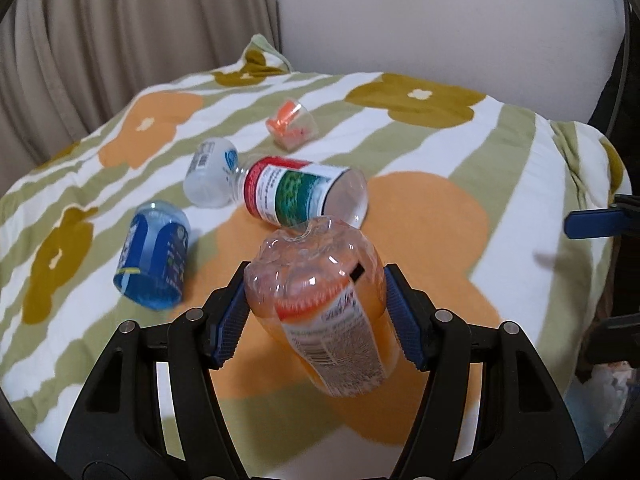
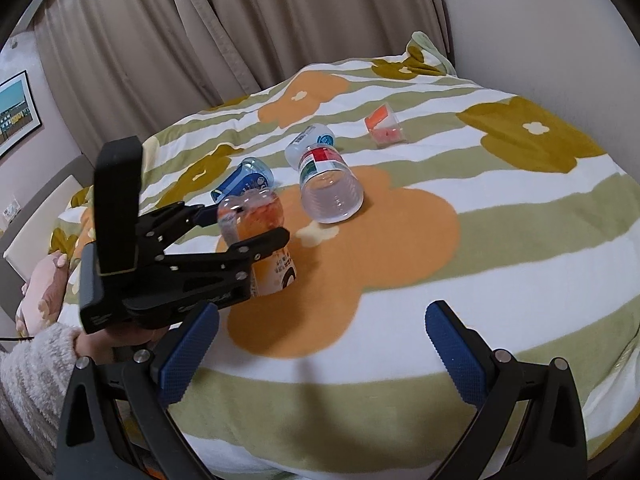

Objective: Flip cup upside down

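Orange cup point(image 1: 320, 304), cut from a plastic bottle, is sitting clamped between the blue pads point(image 1: 230, 322) of the left claw point(image 1: 316, 312), its closed base pointing up and away and its open end toward the flowered blanket point(image 1: 500, 152) on the bed. In the right wrist view it is hanging tilted just above an orange flower print. The right claw point(image 2: 320, 344) is hovering spread wide with nothing between its fingers. Behind, a blue cup point(image 1: 154, 256), a red-and-green labelled cup point(image 1: 304, 194), a white cup point(image 1: 212, 172) and a small clear cup point(image 1: 292, 124) are lying on their sides.
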Available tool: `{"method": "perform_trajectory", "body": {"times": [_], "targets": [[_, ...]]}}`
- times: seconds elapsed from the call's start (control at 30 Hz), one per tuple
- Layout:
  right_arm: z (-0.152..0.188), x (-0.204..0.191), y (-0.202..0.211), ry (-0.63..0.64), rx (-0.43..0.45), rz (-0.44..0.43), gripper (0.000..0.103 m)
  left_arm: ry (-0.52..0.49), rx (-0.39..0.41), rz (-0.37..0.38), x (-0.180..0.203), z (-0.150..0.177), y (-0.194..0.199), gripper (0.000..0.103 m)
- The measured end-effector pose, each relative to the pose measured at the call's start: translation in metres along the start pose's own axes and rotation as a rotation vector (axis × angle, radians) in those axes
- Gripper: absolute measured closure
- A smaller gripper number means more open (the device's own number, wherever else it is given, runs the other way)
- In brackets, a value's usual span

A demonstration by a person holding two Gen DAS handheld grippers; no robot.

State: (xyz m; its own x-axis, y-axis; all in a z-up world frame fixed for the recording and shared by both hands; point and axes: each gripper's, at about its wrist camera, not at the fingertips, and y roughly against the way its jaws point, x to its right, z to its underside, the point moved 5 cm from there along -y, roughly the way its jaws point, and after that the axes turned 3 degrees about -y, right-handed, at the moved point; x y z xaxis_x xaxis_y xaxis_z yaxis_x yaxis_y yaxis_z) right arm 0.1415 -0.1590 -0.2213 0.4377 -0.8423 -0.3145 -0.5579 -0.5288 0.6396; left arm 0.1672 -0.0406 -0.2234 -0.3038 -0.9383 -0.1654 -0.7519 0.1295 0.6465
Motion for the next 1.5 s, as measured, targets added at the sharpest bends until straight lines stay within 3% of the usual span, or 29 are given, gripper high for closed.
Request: {"method": "perform_trajectory", "body": {"times": [0.17, 0.4, 0.73, 0.77, 0.83, 0.87, 0.93, 1.27, 1.5], "targets": [[0.003, -0.005, -0.005, 0.012, -0.011, -0.004, 0.0, -0.001, -0.011, -0.006, 0.004, 0.009, 0.008, 0.043], [0.004, -0.008, -0.008, 0.015, -0.012, -0.005, 0.0, 0.007, 0.085, -0.084, -0.004, -0.002, 0.005, 0.043], [0.006, -0.004, -0.009, 0.01, -0.018, 0.001, 0.0, 0.029, 0.058, -0.074, -0.008, 0.002, -0.002, 0.042], [0.006, -0.004, -0.01, 0.011, -0.021, 0.001, 0.0, 0.033, 0.058, -0.072, -0.009, 0.002, -0.001, 0.039], [0.007, -0.004, -0.011, 0.014, -0.027, 0.005, 0.0, 0.04, 0.062, -0.082, -0.011, 0.001, 0.0, 0.006], [0.007, -0.005, -0.012, 0.015, -0.028, 0.006, 0.0, 0.042, 0.072, -0.084, -0.011, 0.0, 0.003, 0.0], [0.008, -0.004, -0.013, 0.022, -0.033, 0.011, 0.0, 0.05, 0.108, -0.064, -0.011, -0.003, 0.01, 0.0], [0.012, -0.013, -0.022, 0.043, -0.059, 0.028, 0.0, 0.066, 0.085, -0.045, -0.015, -0.003, 0.019, 0.0], [0.005, -0.019, -0.009, 0.024, 0.035, 0.017, 0.0, 0.118, 0.103, -0.006, -0.027, -0.007, 0.047, 0.0]]}}
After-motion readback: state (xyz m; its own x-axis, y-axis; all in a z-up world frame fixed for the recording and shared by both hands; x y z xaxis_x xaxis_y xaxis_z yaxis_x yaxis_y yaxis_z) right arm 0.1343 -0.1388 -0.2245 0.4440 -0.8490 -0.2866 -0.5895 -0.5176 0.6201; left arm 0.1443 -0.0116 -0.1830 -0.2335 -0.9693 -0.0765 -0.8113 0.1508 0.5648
